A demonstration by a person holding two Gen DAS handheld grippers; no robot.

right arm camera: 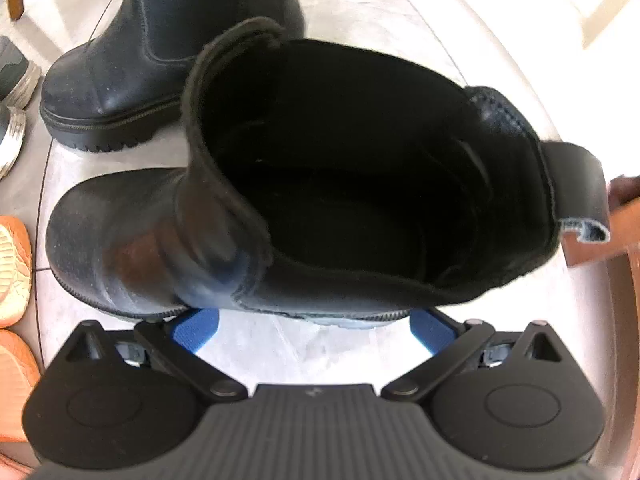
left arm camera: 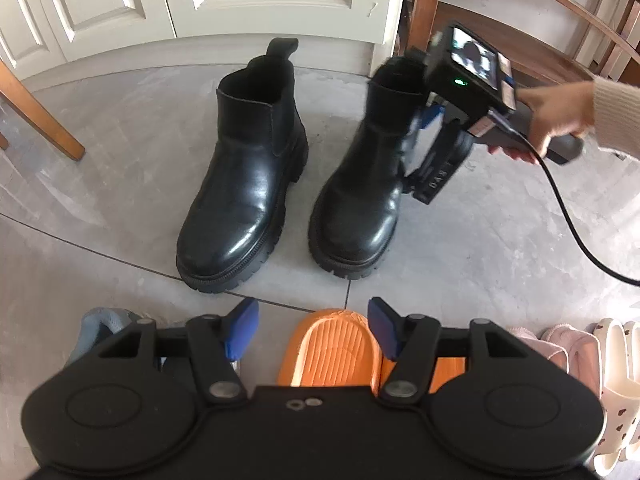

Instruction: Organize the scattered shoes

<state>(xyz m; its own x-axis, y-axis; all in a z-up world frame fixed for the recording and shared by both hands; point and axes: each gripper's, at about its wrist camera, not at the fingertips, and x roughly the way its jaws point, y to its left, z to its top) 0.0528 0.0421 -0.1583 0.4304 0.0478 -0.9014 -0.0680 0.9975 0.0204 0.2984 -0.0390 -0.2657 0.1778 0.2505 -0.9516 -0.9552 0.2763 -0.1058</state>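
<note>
The right claw [left arm camera: 416,152] is blurred and partly hidden behind the right-hand boot [left arm camera: 360,184]; its grip stays unclear.

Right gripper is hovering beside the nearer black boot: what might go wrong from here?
1. The open right gripper sits beside the glossy black ankle boot, so its jaws may nudge it into the second black boot.
2. The trailing black cable could snag.
</note>
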